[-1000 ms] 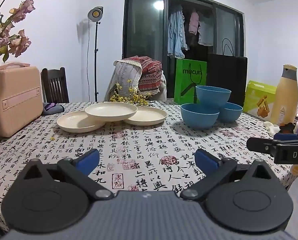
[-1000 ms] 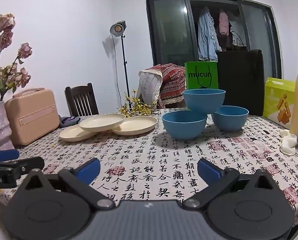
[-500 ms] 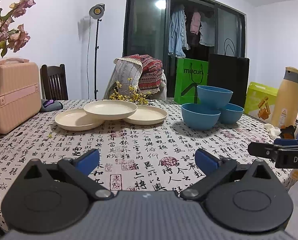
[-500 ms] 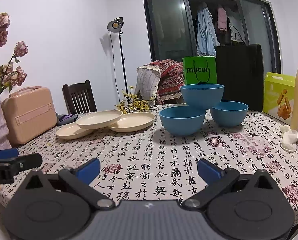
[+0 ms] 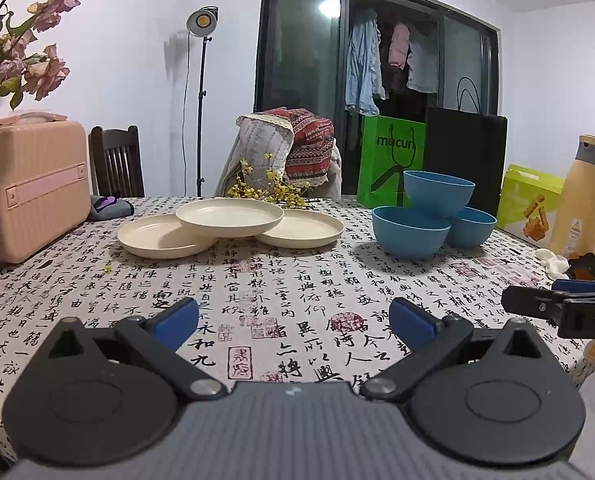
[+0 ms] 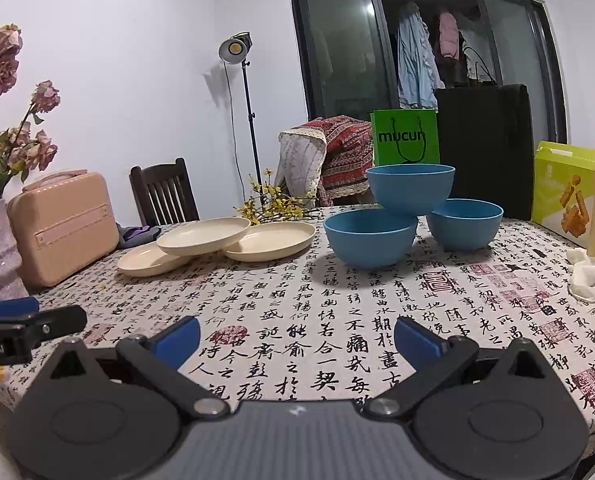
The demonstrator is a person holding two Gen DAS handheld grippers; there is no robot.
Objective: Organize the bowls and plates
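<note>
I'm seeing the desk (image 5: 297, 280) carrying cream plates (image 5: 165, 236), blue bowls (image 5: 411, 232), a pink case (image 5: 33, 184) and a yellow bottle (image 5: 581, 200).

bare tablecloth (image 5: 289, 280) ahead, plates (image 5: 229, 218), bowls (image 5: 411, 230) beyond

Three cream plates (image 5: 229, 222) are sitting toward the table's far left edge, the middle one resting across the rims of the other two. Three blue bowls (image 5: 429, 216) are clustering toward the far right edge, one perching upright atop two.
</note>
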